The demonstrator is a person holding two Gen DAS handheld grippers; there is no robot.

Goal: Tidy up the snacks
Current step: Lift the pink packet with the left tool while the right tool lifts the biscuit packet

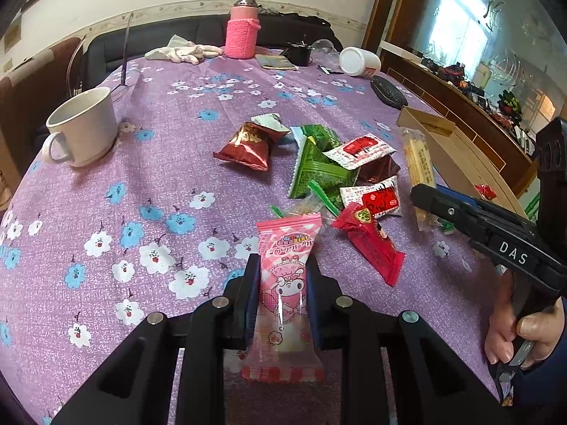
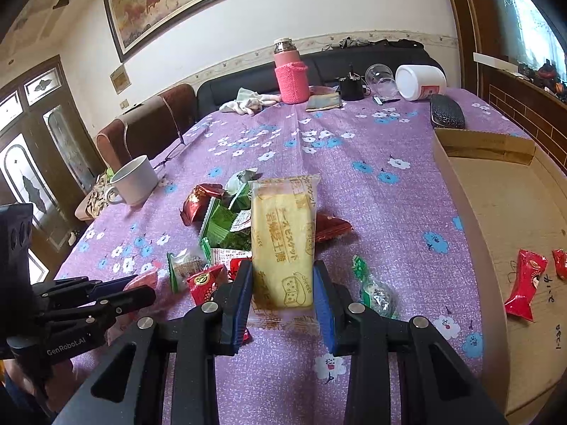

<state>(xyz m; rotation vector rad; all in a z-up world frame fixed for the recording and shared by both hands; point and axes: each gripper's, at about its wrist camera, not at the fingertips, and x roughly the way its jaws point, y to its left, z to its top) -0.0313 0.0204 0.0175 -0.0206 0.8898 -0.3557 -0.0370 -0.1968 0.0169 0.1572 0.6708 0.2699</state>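
Note:
My left gripper (image 1: 283,260) is shut on a pink cartoon-print snack packet (image 1: 283,283), held just above the purple flowered tablecloth (image 1: 159,194). My right gripper (image 2: 282,265) is shut on a long yellow cheese biscuit packet (image 2: 283,233), whose far end stands tilted up over the table. In the left wrist view the right gripper (image 1: 425,198) comes in from the right, with the biscuit packet (image 1: 418,156) in it. A pile of loose snacks (image 1: 319,163) in red, green and white wrappers lies mid-table. The left gripper (image 2: 138,288) shows at the left of the right wrist view.
An open cardboard box (image 2: 496,212) at the table's right edge holds red packets (image 2: 524,283). A white mug (image 1: 85,127) stands at the left. At the back are a pink-sleeved flask (image 1: 242,32), a tipped white jar (image 1: 358,60), a black case (image 1: 388,92) and gloves (image 1: 184,51).

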